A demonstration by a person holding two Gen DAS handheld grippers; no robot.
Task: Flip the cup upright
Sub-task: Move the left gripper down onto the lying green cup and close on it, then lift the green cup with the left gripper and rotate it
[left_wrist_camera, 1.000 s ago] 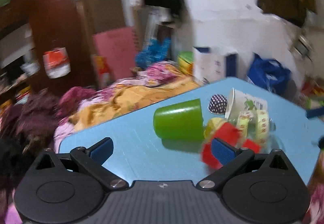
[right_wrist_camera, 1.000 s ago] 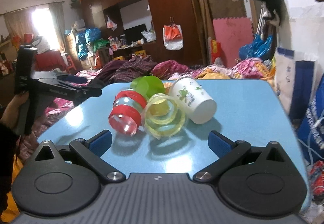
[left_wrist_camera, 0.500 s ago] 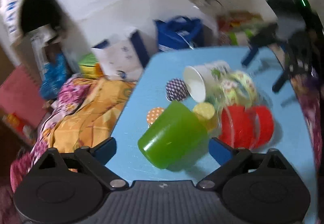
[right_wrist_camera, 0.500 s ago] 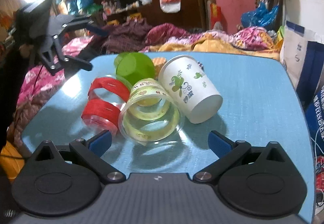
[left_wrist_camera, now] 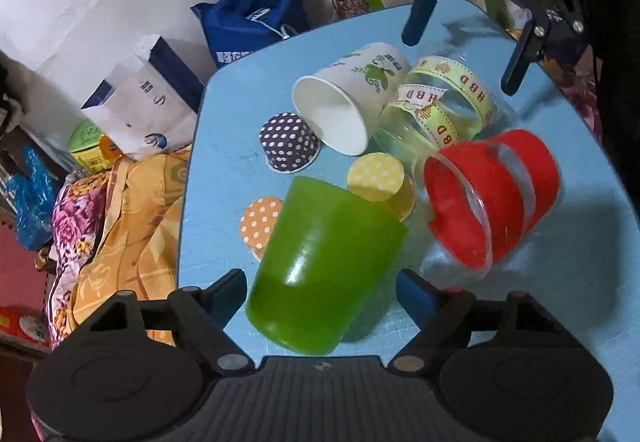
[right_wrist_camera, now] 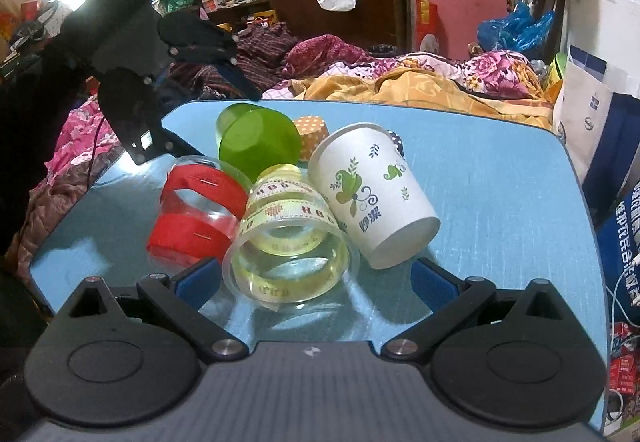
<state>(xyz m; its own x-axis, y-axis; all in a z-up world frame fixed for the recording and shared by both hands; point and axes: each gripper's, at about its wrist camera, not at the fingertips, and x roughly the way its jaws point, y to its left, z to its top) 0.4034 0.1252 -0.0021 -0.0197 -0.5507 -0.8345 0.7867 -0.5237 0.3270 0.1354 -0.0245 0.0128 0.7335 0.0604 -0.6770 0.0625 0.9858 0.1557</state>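
Note:
A green plastic cup (left_wrist_camera: 320,266) lies on its side on the blue table (left_wrist_camera: 232,114), its base toward my left gripper (left_wrist_camera: 320,292), which is open with a finger on either side of it, not touching. The green cup also shows in the right wrist view (right_wrist_camera: 256,140). A clear cup with yellow ribbon (right_wrist_camera: 288,238) lies on its side between the fingers of my open right gripper (right_wrist_camera: 316,278). A white paper cup (right_wrist_camera: 372,198) and a clear cup with red bands (right_wrist_camera: 196,214) lie beside it.
Small dotted paper cases, purple (left_wrist_camera: 288,142), yellow (left_wrist_camera: 376,174) and orange (left_wrist_camera: 260,222), sit among the cups. Bedding (left_wrist_camera: 120,210) lies past the table's left edge, bags (left_wrist_camera: 256,18) beyond its far edge. The table edge (right_wrist_camera: 580,178) is at right.
My left gripper has swung over the table and closed in on the green cup, which now sits between its fingers. My right gripper has moved closer to the yellow-ribbon cup.

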